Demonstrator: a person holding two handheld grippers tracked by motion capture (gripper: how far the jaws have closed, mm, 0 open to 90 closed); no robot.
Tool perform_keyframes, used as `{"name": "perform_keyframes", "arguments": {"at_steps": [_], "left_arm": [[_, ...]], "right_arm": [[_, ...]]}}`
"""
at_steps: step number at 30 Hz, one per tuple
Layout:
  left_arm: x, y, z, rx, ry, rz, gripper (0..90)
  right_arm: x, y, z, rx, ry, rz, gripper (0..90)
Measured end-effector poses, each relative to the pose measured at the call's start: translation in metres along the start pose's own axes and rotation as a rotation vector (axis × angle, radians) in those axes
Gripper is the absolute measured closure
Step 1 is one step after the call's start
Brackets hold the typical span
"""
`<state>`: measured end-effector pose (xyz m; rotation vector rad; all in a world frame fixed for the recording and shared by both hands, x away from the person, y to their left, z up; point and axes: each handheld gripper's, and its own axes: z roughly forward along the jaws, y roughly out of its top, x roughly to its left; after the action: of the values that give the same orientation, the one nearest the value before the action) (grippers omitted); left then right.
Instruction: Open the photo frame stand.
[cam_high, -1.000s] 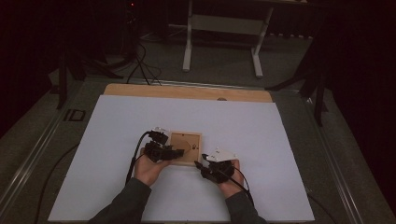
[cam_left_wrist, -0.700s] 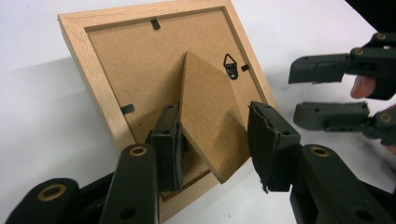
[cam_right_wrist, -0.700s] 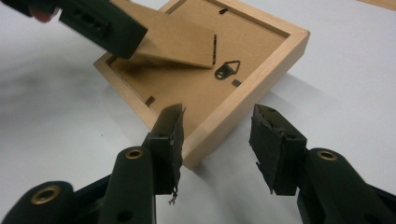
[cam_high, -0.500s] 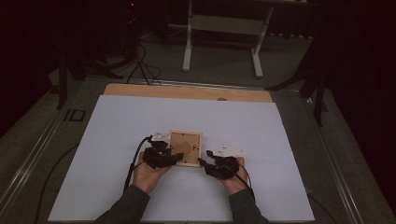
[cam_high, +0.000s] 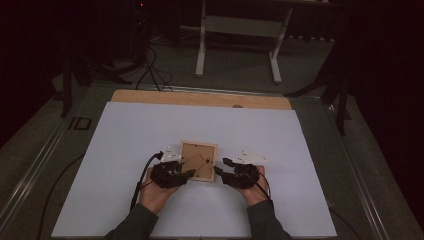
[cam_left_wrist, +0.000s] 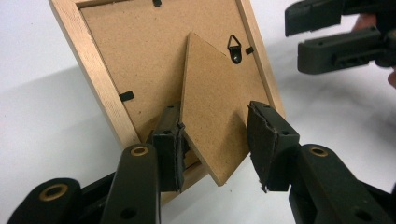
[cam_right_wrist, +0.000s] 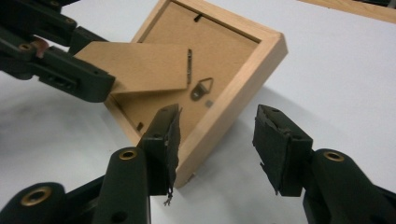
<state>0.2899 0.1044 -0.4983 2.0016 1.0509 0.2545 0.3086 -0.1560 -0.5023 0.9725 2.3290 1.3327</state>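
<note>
Small wooden picture frame (cam_high: 198, 161), face down at mid-tabletop (cam_high: 150, 130), brown backboard up, cardboard easel stand (cam_left_wrist: 212, 116) swung out, hanger showing.

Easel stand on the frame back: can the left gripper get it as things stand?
Probably yes. The easel stand is swung up off the frame, already between the left gripper's open jaws; nothing blocks it.

one marking reads — "id" on the table's left border (cam_high: 80, 123)

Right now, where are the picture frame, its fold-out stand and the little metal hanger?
picture frame (cam_high: 198, 146): high view, top wooden edge.
fold-out stand (cam_left_wrist: 212, 121): left gripper view, middle of flap.
metal hanger (cam_right_wrist: 201, 88): right gripper view, triangular loop.
</note>
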Motion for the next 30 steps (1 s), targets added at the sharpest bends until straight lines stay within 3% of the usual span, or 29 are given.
{"name": "perform_keyframes", "arguments": {"at_steps": [13, 22, 30], "left_arm": [[-0.006, -0.009, -0.004, -0.012, 0.012, 0.062, 59.0], [-0.009, -0.012, -0.006, -0.016, 0.019, 0.084, 59.3], [-0.010, -0.014, -0.006, -0.016, 0.025, 0.112, 59.3]], "right_arm": [[-0.007, 0.022, 0.006, -0.003, 0.042, -0.010, 47.0], [-0.020, 0.029, 0.014, -0.014, 0.078, 0.053, 46.5], [-0.024, 0.025, 0.021, 0.010, 0.137, 0.098, 43.8]]}}
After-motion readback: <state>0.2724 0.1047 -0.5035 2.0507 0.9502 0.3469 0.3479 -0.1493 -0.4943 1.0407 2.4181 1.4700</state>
